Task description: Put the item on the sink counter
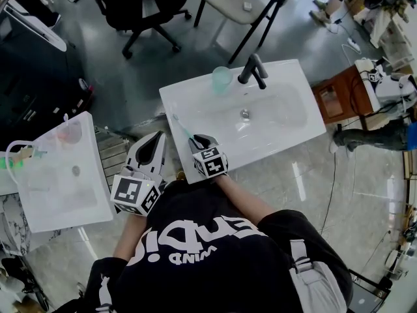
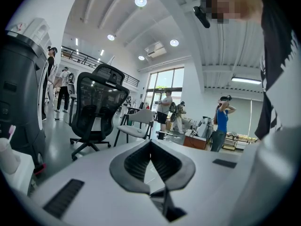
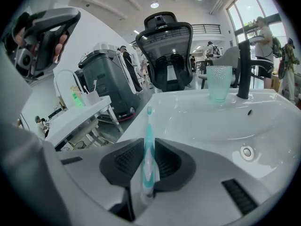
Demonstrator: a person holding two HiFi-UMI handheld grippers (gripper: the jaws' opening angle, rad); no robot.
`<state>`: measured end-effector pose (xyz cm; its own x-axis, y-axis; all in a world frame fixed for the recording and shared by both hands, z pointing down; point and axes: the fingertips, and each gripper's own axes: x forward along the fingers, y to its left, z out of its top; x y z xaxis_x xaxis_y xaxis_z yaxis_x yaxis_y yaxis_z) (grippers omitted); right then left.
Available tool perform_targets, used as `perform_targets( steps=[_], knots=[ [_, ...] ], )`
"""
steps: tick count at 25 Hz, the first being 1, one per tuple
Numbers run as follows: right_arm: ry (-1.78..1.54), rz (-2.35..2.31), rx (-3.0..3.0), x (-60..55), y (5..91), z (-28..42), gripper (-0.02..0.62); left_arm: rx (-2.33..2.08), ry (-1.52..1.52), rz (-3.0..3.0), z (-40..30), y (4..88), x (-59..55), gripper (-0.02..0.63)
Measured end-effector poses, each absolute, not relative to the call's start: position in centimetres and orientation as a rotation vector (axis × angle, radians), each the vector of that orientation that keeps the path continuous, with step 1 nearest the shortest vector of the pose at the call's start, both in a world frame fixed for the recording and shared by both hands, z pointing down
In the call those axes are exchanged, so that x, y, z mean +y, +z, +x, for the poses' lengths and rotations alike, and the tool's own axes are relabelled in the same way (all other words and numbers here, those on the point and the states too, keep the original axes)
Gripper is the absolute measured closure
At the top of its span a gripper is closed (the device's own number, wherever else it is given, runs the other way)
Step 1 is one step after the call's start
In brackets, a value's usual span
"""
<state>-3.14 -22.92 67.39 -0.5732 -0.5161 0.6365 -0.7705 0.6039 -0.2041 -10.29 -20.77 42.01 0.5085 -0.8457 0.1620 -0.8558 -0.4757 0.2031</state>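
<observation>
My right gripper [image 1: 197, 140] is shut on a teal and white toothbrush [image 3: 148, 149], its handle pinched between the jaws and its head pointing forward. From the head view the toothbrush [image 1: 182, 128] sticks out over the front left corner of the white sink counter [image 1: 189, 98]. A translucent teal cup [image 1: 221, 79] stands at the counter's back edge beside the black tap [image 1: 253, 70]. My left gripper [image 1: 155, 147] hangs off the counter's left side, its jaws closed together with nothing between them, pointing out into the room.
A second white sink [image 1: 62, 168] with a pink cup and green items stands at the left. Black office chair [image 1: 140, 5] and a pale chair [image 1: 241, 2] stand behind the counter. A brown cabinet [image 1: 339, 96] sits to the right. People stand further off in the left gripper view.
</observation>
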Motion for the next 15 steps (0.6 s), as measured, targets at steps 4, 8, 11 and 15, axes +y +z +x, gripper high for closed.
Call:
perform_targets(
  steps=[4,8,11,15],
  knots=[
    [0.635,1.006,-2.315,-22.8,67.4,-3.2,0.514,-1.441,0.058,2.495,-10.2,42.1,-20.7,0.586],
    [0.636,0.99,-2.324,-22.7,67.5,-3.4,0.496,-1.44,0.061,2.497,-10.1,42.2,-20.7,0.586],
    [0.644,1.003,-2.341,-22.9,67.1,-3.5,0.461,-1.438,0.063,2.498,-10.1,42.2,-20.8,0.586],
    [0.653,1.007,-2.367,-23.0,66.4,-3.6,0.448,-1.438,0.066,2.493,-10.2,42.2,-20.6,0.586]
  ],
)
